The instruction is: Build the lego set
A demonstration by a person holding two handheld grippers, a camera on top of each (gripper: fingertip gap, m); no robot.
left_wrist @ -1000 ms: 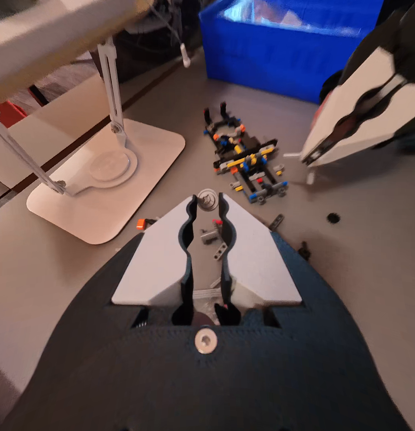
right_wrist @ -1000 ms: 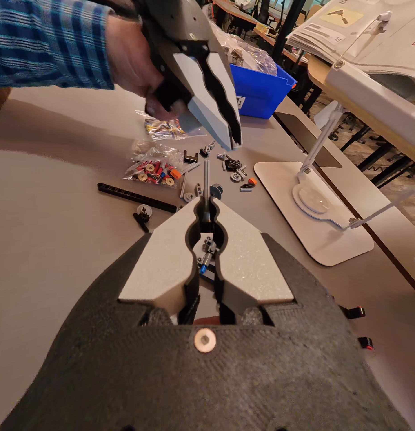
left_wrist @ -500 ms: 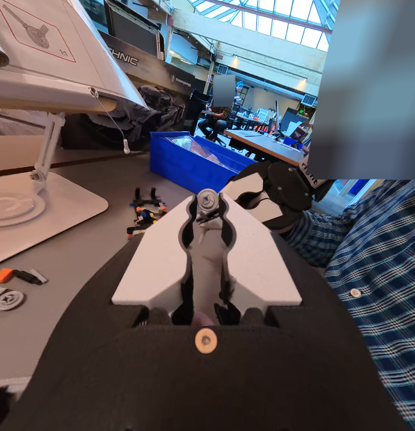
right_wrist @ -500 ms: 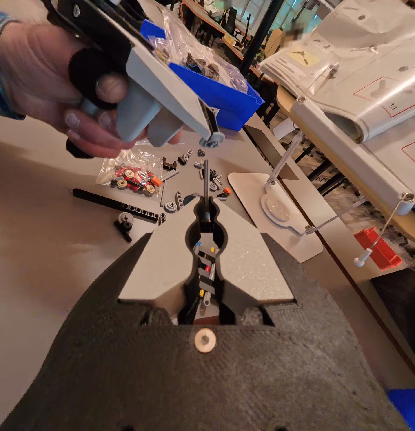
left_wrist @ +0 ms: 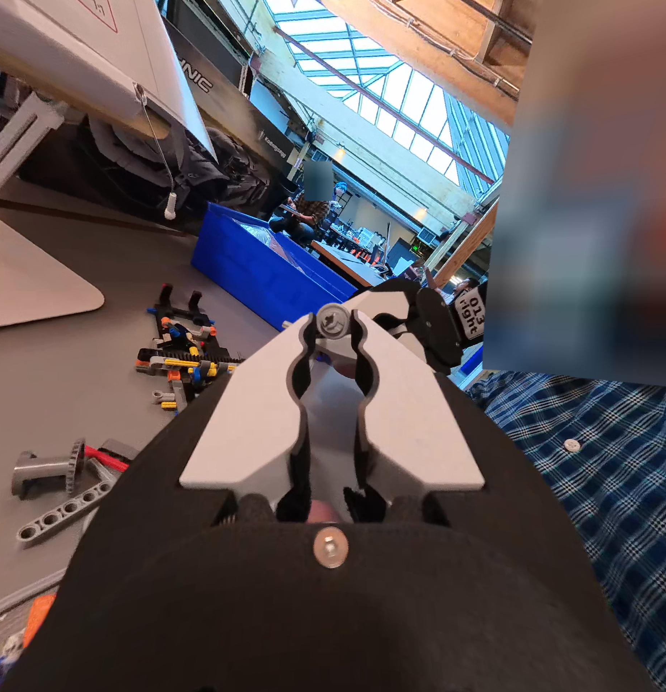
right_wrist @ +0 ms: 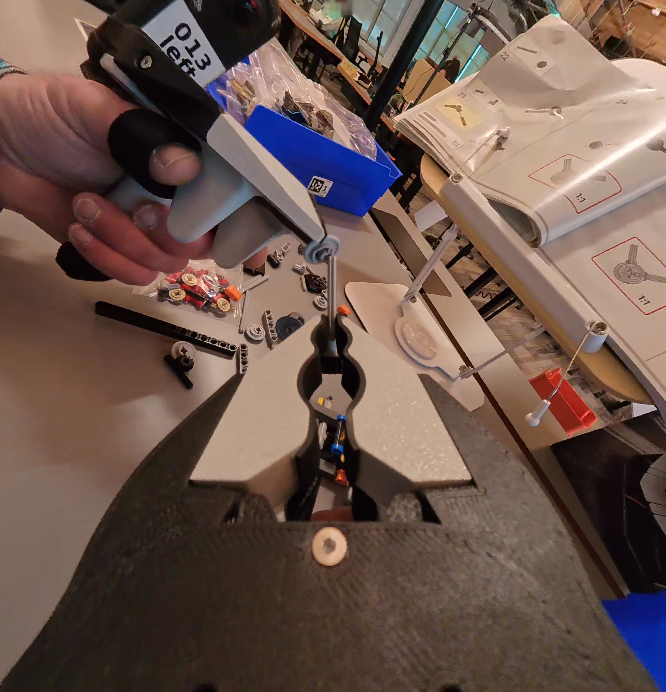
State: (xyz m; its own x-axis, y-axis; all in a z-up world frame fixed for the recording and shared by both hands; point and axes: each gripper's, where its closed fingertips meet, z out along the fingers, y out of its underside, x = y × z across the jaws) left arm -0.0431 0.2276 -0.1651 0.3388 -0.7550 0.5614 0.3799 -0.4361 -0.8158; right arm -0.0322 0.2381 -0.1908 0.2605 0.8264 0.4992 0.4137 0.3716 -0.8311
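My left gripper (left_wrist: pixel 332 324) is shut on a small grey round piece (left_wrist: pixel 333 324), held in the air; it also shows in the right wrist view (right_wrist: pixel 322 250) at the left gripper's tips. My right gripper (right_wrist: pixel 330 322) is shut on a thin grey axle (right_wrist: pixel 331 296) that points up at the round piece, its tip at the piece's hub. The part-built frame (left_wrist: pixel 187 357), black with yellow, blue and orange pieces, lies on the grey table below. The right gripper's body (left_wrist: pixel 417 322) shows behind the left tips.
A blue bin (right_wrist: pixel 324 164) holds bags of parts. Loose pieces and a bag of red parts (right_wrist: pixel 196 288) lie on the table (right_wrist: pixel 61 412). A white stand (right_wrist: pixel 417 337) holds the open instruction book (right_wrist: pixel 571 123). A grey gear piece (left_wrist: pixel 48 468) and a holed beam (left_wrist: pixel 61 513) lie left.
Both grippers have risen from the table and turned toward each other. The round piece and the axle tip have come together. The left view tilted upward.
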